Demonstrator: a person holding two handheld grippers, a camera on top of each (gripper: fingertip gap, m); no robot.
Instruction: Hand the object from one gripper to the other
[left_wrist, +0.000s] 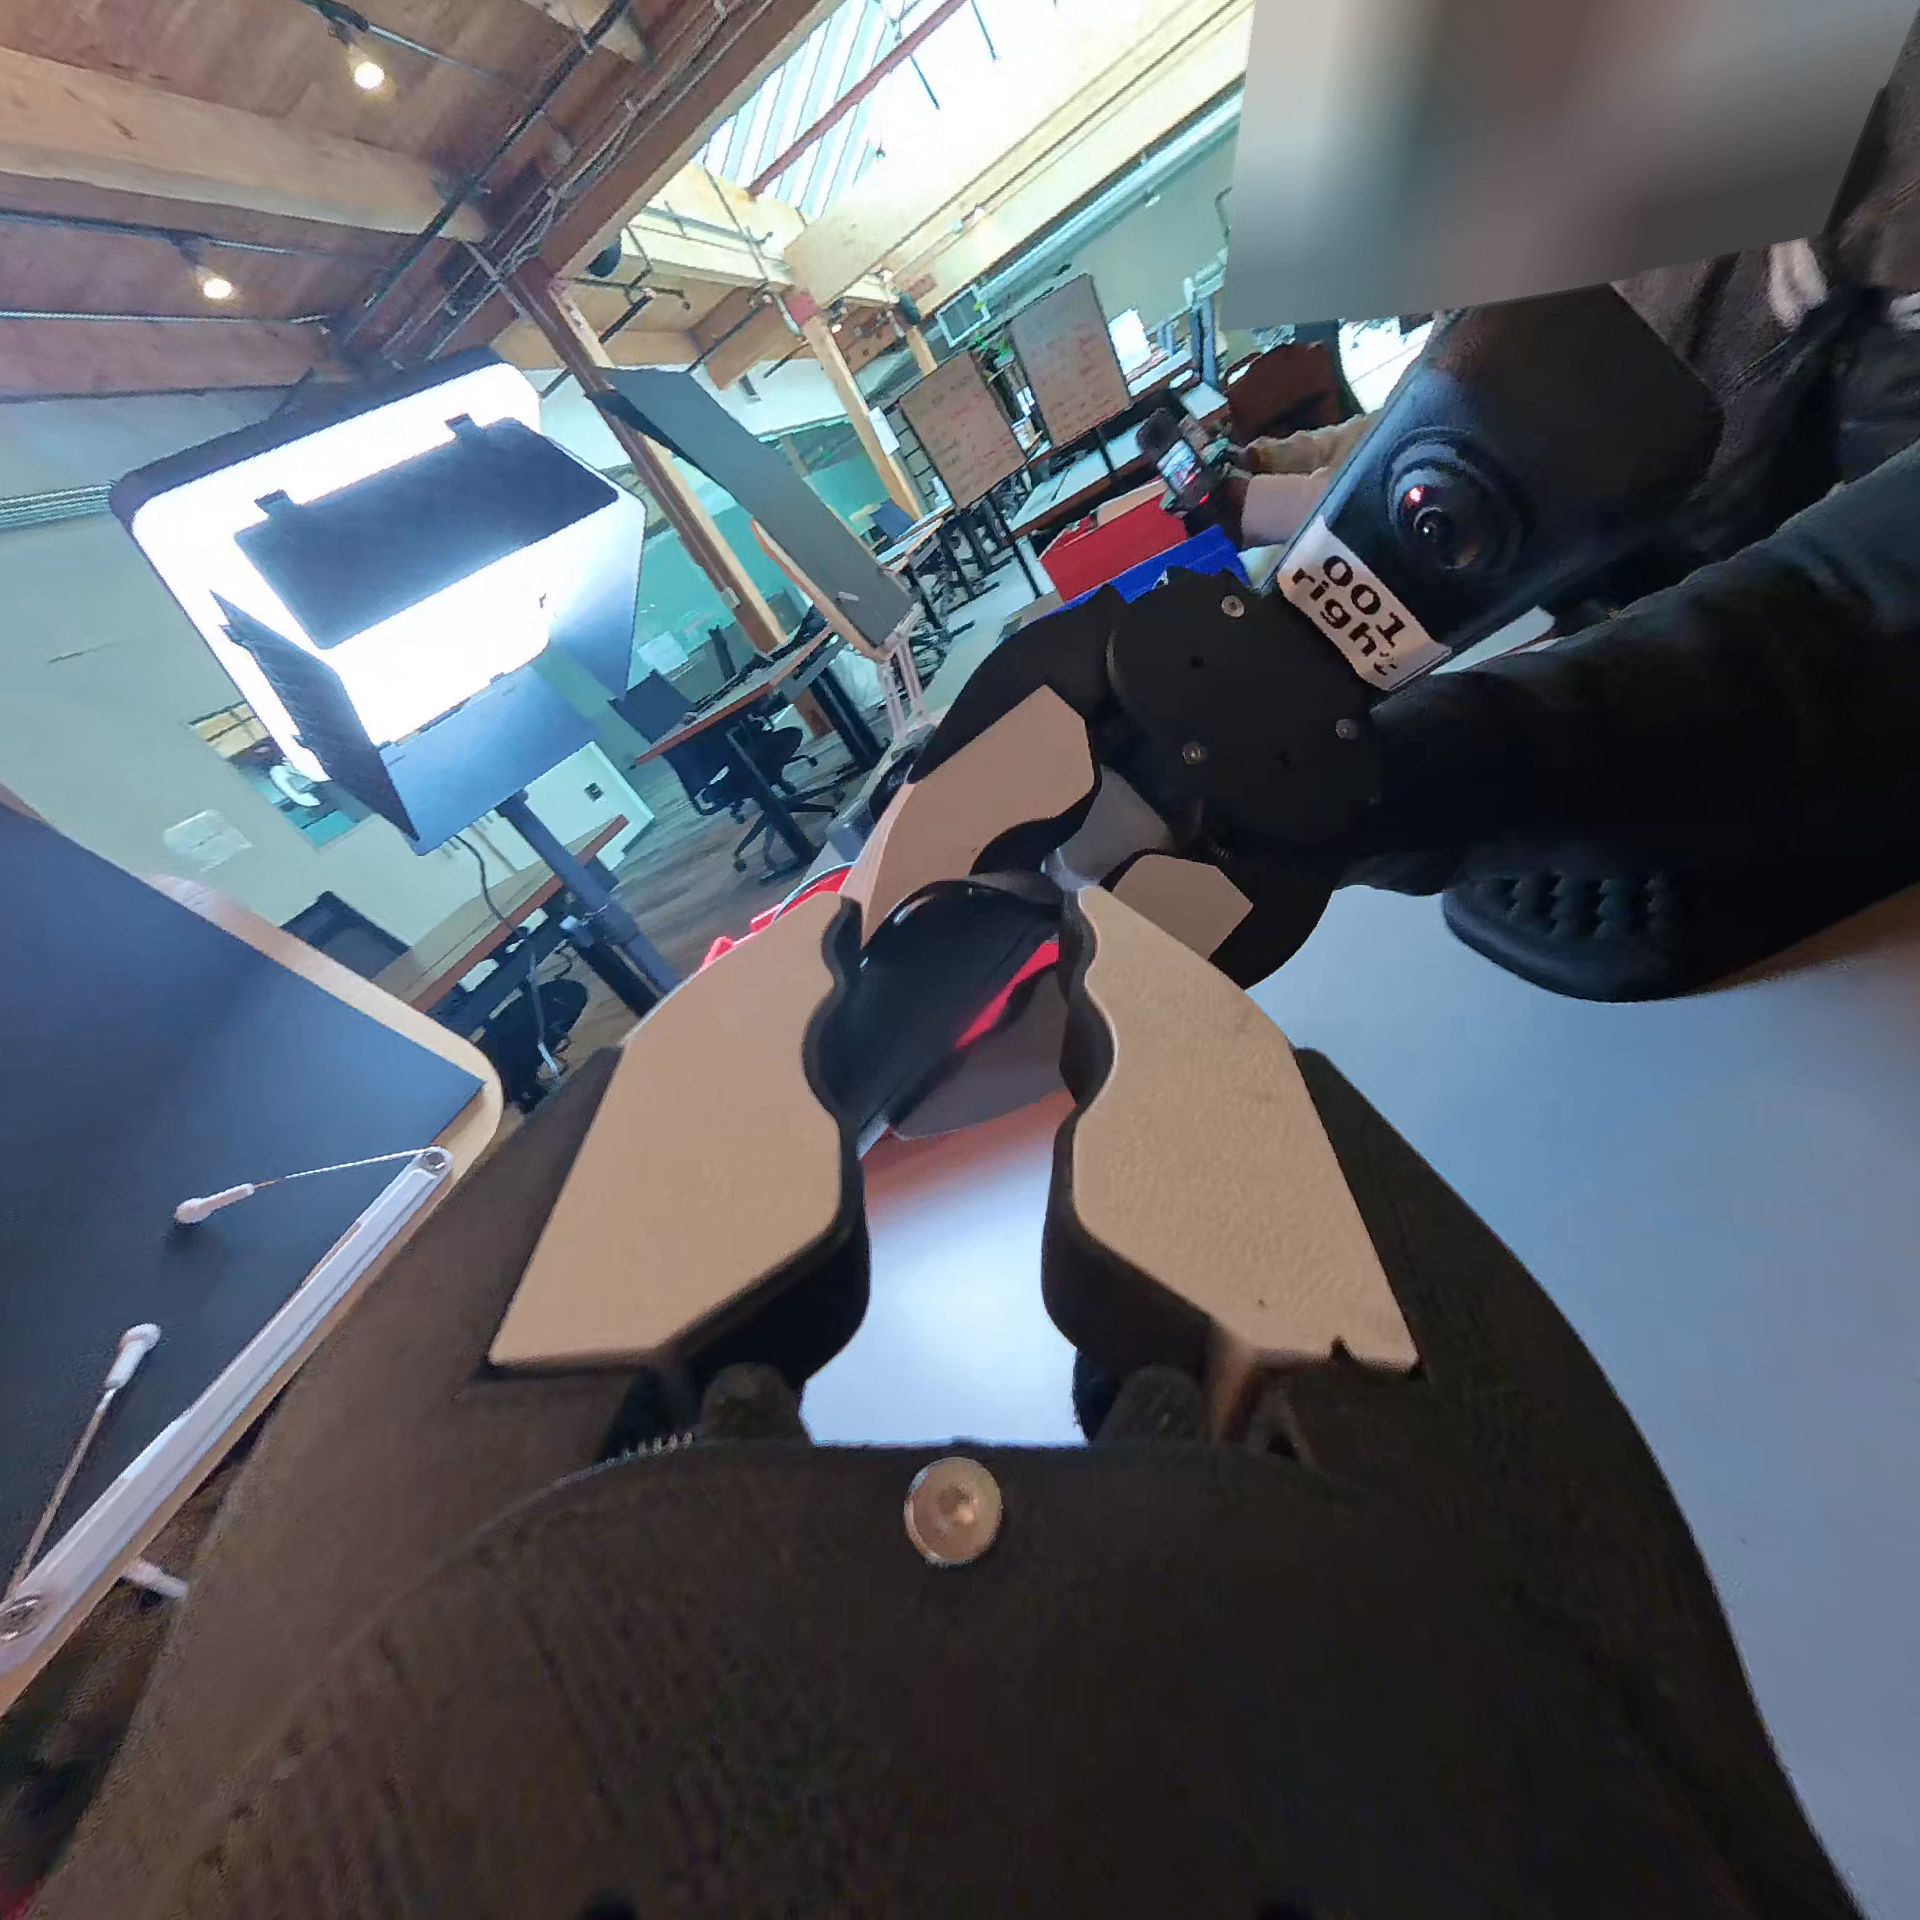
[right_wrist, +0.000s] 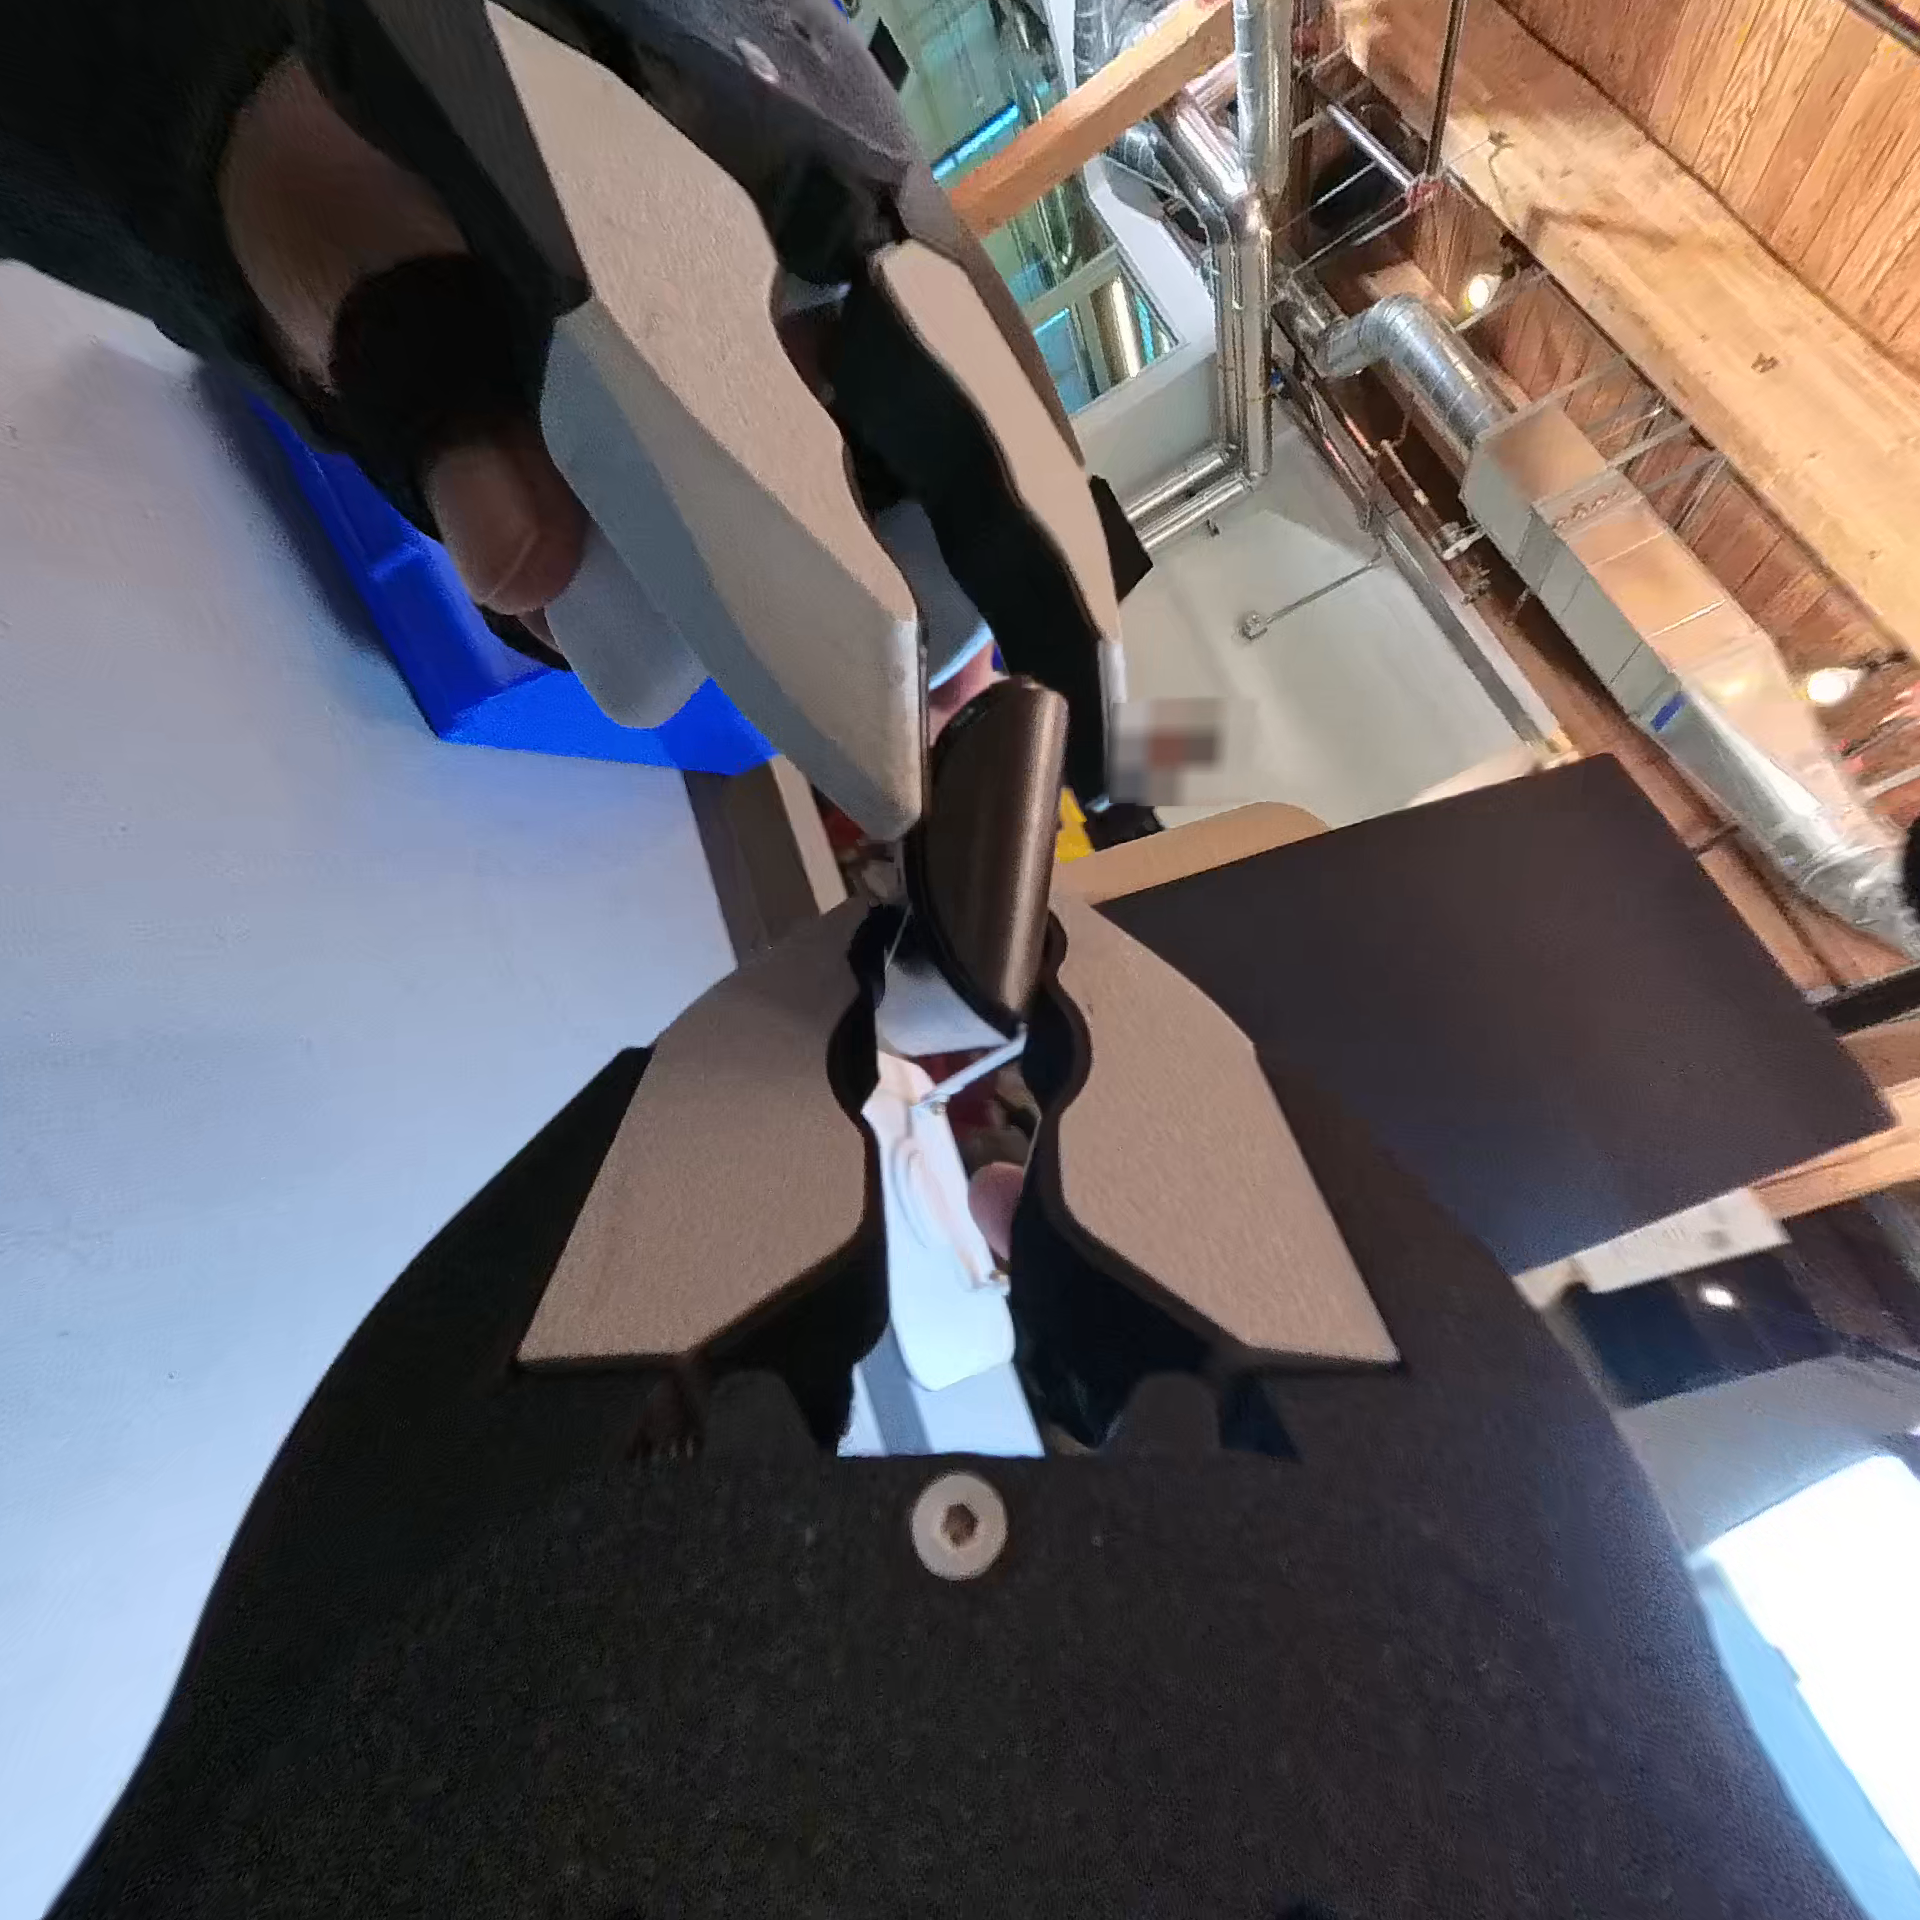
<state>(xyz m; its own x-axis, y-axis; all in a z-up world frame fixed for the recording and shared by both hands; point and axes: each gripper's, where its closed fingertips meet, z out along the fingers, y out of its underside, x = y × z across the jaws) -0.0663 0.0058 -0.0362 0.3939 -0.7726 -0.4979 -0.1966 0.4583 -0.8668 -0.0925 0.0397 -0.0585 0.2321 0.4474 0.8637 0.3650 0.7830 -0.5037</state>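
Observation:
A black curved object (left_wrist: 914, 1008) with a red part and a white tag is held in the air between both grippers. In the left wrist view my left gripper (left_wrist: 951, 935) has its fingertips closed on the near end. My right gripper (left_wrist: 997, 883) comes in from the upper right, held by a black-gloved hand (left_wrist: 1714, 779), and grips the far end. In the right wrist view my right gripper (right_wrist: 961, 945) pinches the object (right_wrist: 997, 831) at its lower end. The left gripper (right_wrist: 1003, 727) reaches down from the top and clamps its upper end.
A white table (left_wrist: 1558, 1195) lies below on the right. A black-topped board with a wooden edge (left_wrist: 156, 1039) stands at the left with small white sticks on it. A blue bin (right_wrist: 499, 675) sits on the table. A lit lamp panel on a stand (left_wrist: 384, 603) is behind. There is about 4 cm between the tips of the two grippers.

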